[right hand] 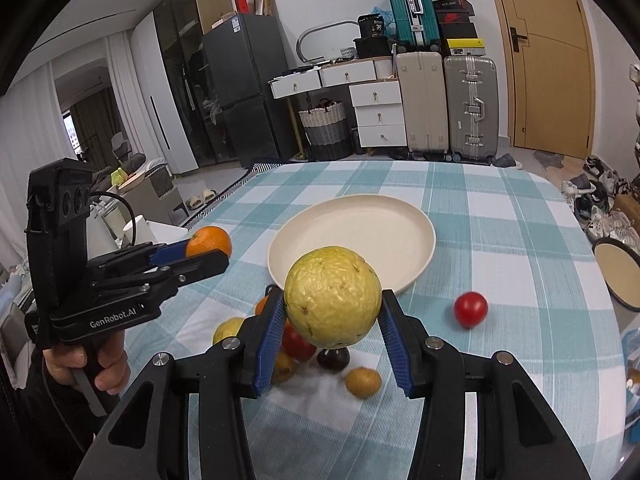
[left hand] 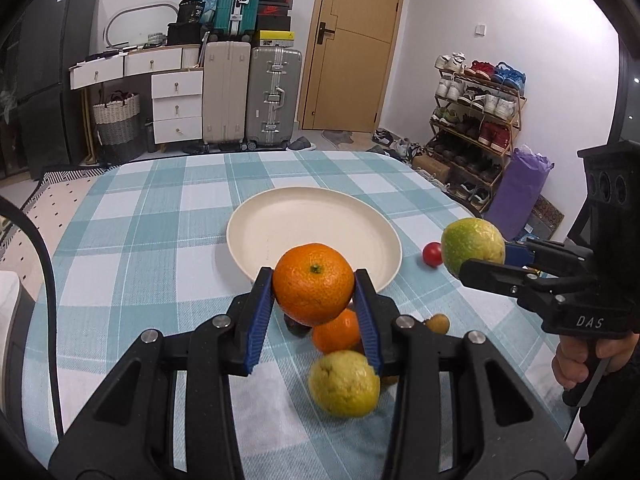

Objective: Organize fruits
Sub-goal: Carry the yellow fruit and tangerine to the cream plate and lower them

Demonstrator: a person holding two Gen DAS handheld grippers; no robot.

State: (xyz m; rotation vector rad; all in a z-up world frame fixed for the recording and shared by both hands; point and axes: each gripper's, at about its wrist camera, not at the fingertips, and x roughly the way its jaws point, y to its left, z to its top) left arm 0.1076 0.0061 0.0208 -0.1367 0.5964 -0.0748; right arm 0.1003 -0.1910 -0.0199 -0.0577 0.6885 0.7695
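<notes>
My left gripper (left hand: 314, 286) is shut on an orange (left hand: 313, 283) and holds it above the table, just in front of the cream plate (left hand: 256, 236). My right gripper (right hand: 332, 312) is shut on a yellow-green guava (right hand: 333, 296), also held up in front of the plate (right hand: 400, 216). Under the grippers lie a second orange (left hand: 336, 330), a yellow guava (left hand: 344, 382), a dark plum (right hand: 334, 358) and a small brownish fruit (right hand: 363, 381). A red tomato (right hand: 471, 309) lies to the right of the plate. The plate holds nothing.
The table has a blue and white checked cloth (left hand: 160, 216). A round tray (right hand: 620, 276) shows past its right edge. Suitcases (left hand: 250, 96), drawers and a shoe rack (left hand: 476, 116) stand beyond the far edge.
</notes>
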